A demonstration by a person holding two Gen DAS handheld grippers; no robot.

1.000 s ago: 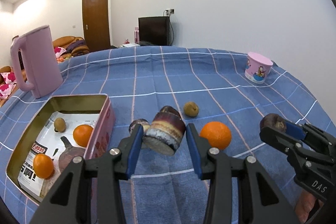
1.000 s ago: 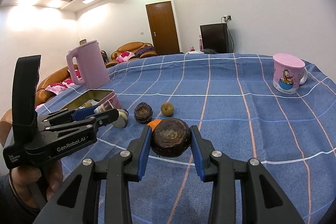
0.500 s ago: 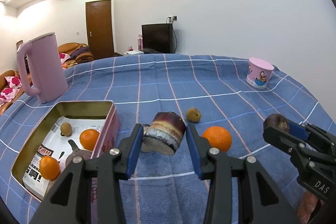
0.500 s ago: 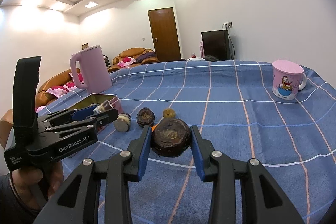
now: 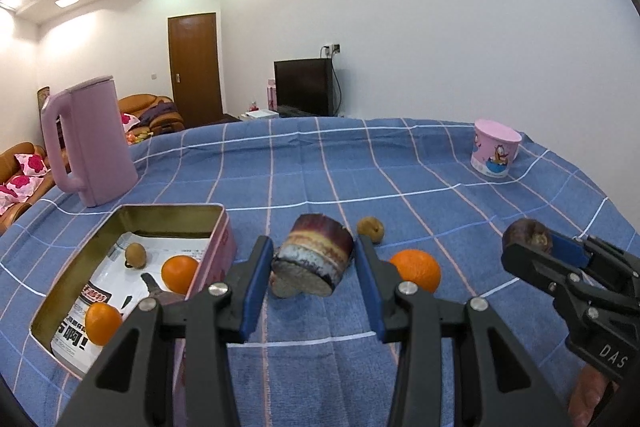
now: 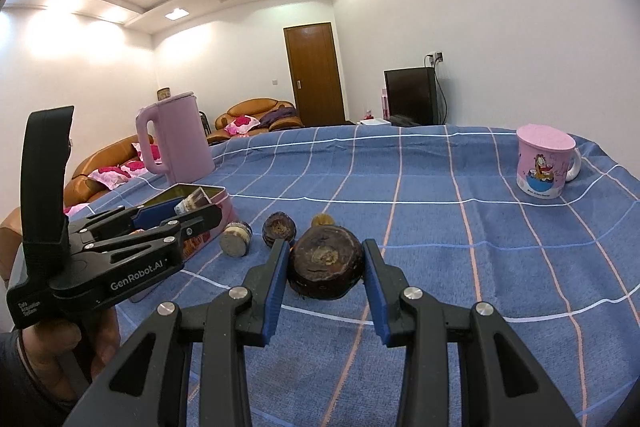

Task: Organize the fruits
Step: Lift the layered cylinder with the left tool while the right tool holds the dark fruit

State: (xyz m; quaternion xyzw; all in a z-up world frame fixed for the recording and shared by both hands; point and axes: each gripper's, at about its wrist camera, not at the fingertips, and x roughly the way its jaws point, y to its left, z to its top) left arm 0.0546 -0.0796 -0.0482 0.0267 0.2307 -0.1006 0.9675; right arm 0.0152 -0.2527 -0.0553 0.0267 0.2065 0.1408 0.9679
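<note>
My left gripper [image 5: 314, 269] is shut on a purple sugarcane piece [image 5: 316, 259] and holds it above the blue cloth, just right of the open tin box [image 5: 168, 217]. The tin holds two oranges [image 5: 180, 273], a small brown fruit [image 5: 135, 254] and a dark fruit. My right gripper [image 6: 325, 267] is shut on a dark round mangosteen [image 6: 326, 263]; it also shows in the left wrist view [image 5: 528, 235]. On the cloth lie an orange [image 5: 416, 269], a small brown fruit [image 5: 370, 229], another mangosteen [image 6: 279, 228] and a second sugarcane piece [image 6: 236, 243].
A pink kettle [image 5: 90, 143] stands behind the tin at the left. A pink cartoon mug [image 6: 544, 163] stands at the far right of the table [image 6: 500, 247]. A sofa, a door and a TV are beyond the table.
Both grippers have risen a little with their loads and the view has tilted up. The left gripper has drawn slightly back from the fruits on the cloth.
</note>
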